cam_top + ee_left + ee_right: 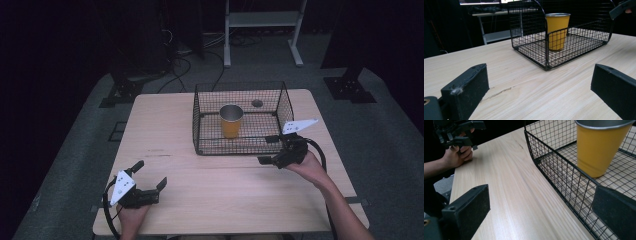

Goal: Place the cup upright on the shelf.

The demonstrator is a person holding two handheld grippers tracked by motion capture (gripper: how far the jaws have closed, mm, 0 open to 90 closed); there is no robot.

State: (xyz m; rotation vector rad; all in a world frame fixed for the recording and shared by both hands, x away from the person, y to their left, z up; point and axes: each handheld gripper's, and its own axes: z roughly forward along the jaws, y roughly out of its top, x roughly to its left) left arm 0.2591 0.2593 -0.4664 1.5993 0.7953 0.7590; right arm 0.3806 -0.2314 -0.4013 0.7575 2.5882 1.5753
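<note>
Right gripper (268, 149) is hovering with its jaws spread wide and holding nothing, just beside the near right corner of the wire basket (200, 131). Left gripper (149, 175) is sitting open too, low near the table's (165, 130) front edge, well apart. The yellow cup (231, 120) is standing upright inside the basket.

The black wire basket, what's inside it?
One yellow cup with a silver metal rim stands upright inside the black wire basket, on its mesh floor. The cup's own bottom cannot be seen, as its wall hides it.
</note>
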